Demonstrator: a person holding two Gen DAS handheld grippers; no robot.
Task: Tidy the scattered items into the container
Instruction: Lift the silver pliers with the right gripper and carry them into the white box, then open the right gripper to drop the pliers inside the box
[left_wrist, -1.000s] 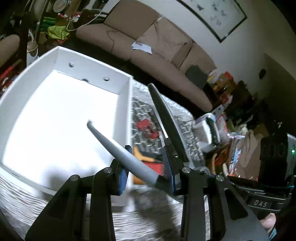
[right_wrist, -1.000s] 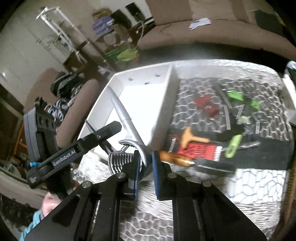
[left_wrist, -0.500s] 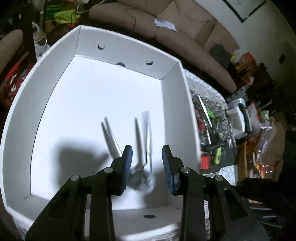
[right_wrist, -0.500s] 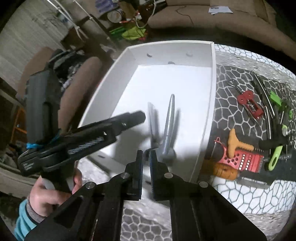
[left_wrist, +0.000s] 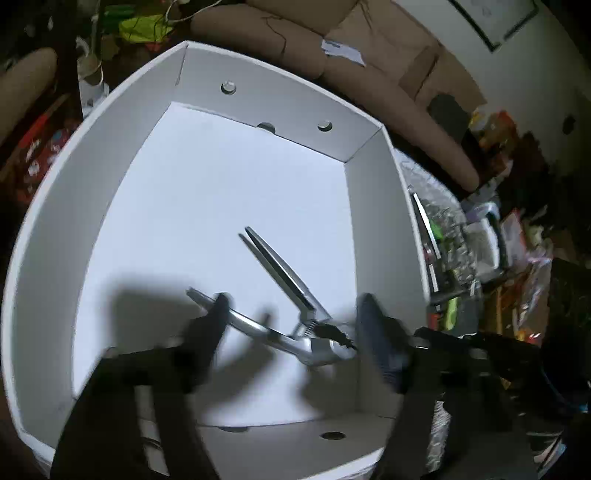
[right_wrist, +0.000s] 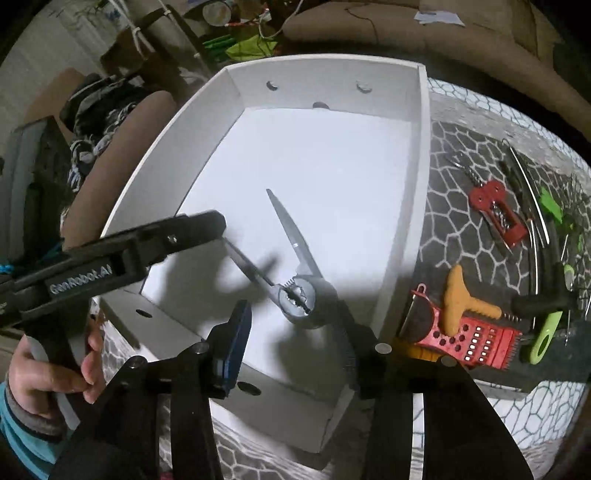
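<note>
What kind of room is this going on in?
Probably a cluttered living room at home: a brown sofa behind the white box, a framed picture on the wall, kitchen gadgets spread alongside.

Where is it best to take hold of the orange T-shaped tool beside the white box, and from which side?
Grip the orange T-shaped tool across its narrow stem, the end pointing away from the red grater, coming down from above. That stem lies flat with bare patterned mat on both sides; the crossbar lies against the grater, likely leaving less room.

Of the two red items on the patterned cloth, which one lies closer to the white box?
The red grater, beside the tan T-handled tool; the red corkscrew lies farther from the white box.
</note>
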